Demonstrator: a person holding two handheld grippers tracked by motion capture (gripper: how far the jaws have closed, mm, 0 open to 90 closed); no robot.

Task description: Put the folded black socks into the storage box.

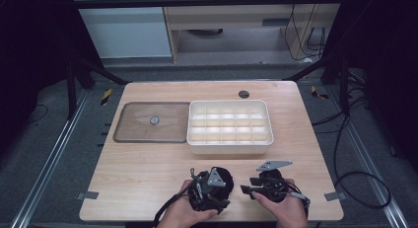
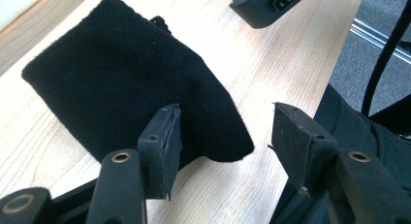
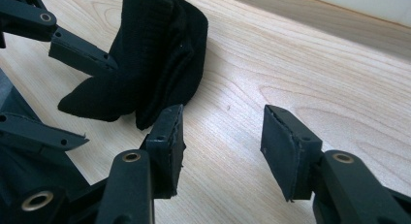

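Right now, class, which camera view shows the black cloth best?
The left gripper view: the black cloth lies flat, its outline nearly whole. The right gripper view shows it folded and partly cut off; the high view shows a small dark patch.

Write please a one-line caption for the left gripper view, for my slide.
Open left gripper above a folded black cloth lying on the wooden table.

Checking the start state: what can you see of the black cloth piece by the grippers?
The black cloth piece is a soft, knit-looking fabric, folded over on itself with layered edges, possibly a sock. It lies flat on the wooden table near the front edge, between the two grippers. The left gripper stands open over one corner; its pads are not pressing it. The right gripper is open beside it.
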